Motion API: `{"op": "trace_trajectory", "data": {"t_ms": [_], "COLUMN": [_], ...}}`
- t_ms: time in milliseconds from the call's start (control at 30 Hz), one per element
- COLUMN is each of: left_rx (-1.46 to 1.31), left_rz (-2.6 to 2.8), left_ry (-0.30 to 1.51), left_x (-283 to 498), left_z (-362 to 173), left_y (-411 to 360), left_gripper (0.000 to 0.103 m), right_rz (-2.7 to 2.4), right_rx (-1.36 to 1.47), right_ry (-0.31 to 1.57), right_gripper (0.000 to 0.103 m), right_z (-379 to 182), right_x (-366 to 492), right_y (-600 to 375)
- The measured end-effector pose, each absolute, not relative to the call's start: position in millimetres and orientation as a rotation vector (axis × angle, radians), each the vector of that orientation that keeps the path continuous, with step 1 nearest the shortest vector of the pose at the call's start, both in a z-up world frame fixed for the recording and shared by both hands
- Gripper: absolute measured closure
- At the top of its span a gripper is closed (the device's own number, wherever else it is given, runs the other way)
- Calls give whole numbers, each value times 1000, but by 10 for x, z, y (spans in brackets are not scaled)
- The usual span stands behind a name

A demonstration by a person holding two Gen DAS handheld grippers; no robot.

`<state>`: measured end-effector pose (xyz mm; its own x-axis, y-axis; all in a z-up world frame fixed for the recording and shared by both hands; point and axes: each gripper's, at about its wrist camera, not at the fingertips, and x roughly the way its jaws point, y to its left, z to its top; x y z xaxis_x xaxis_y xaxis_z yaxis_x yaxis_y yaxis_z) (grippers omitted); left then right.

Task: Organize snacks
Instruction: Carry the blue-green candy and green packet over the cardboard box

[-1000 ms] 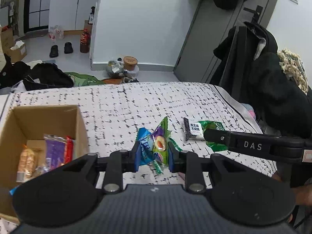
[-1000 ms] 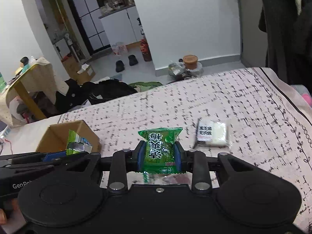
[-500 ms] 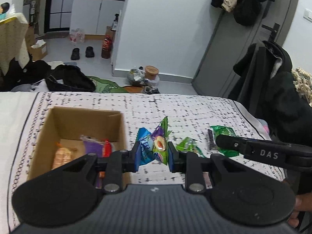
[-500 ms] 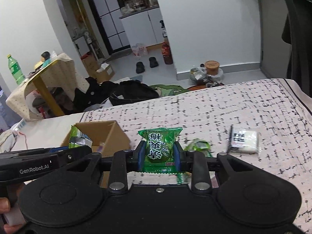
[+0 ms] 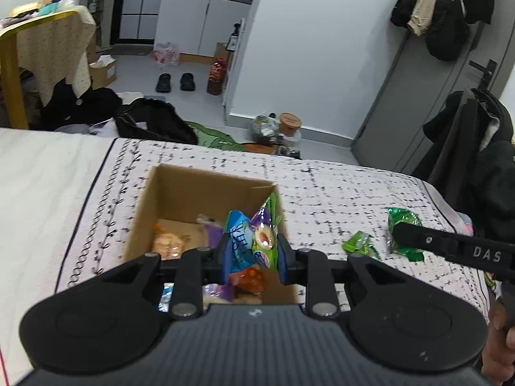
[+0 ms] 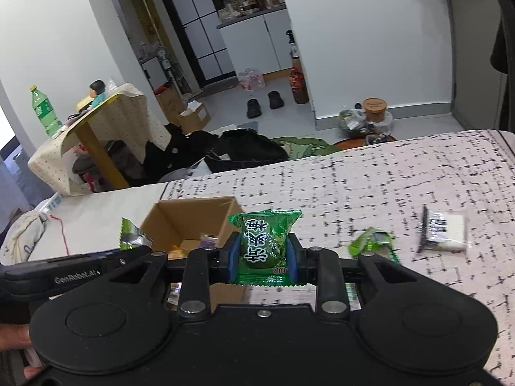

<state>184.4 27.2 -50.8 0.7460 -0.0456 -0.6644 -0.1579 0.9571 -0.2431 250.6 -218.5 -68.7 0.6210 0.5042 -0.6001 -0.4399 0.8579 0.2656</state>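
My left gripper (image 5: 252,251) is shut on a blue, green and purple snack packet (image 5: 254,238) and holds it over the open cardboard box (image 5: 180,189), which holds several snacks. My right gripper (image 6: 263,252) is shut on a green plum-candy packet (image 6: 264,241) just right of the box (image 6: 180,215). In the left wrist view the right gripper's packet (image 5: 402,222) shows at the right. A small green wrapper (image 5: 359,244) and a white packet (image 6: 445,230) lie on the patterned bedspread.
The bedspread (image 5: 338,193) ends at a far edge with floor beyond. Black bags and clothes (image 5: 151,122) lie on the floor. A coat-covered chair (image 5: 476,160) stands at the right. A table with a cloth (image 6: 106,119) stands at the far left.
Both grippers have moved left with their packets. The left one is now over the box, and the right one has come up beside it.
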Motion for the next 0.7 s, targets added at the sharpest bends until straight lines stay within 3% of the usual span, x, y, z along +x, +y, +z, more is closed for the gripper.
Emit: {"op": "trace_trajectory", "data": {"t_ms": [400, 567, 633, 700], "left_rx": [-306, -314, -306, -314], "left_rz": [135, 148, 161, 169], "left_ry": [760, 750, 741, 731], "left_x": [1694, 1638, 1611, 1578], "left_z": [-696, -652, -626, -608], "left_y": [448, 486, 510, 542], "left_gripper": [73, 64, 52, 47], "right_rz": [621, 647, 663, 690], "right_rx": [91, 95, 100, 103], "right_ry": [740, 749, 754, 771], "right_gripper": [74, 74, 73, 69], "right_z": [-706, -710, -709, -714], "right_x": [2407, 2352, 2338, 2330], "right_y": [-1740, -1595, -1553, -1526]}}
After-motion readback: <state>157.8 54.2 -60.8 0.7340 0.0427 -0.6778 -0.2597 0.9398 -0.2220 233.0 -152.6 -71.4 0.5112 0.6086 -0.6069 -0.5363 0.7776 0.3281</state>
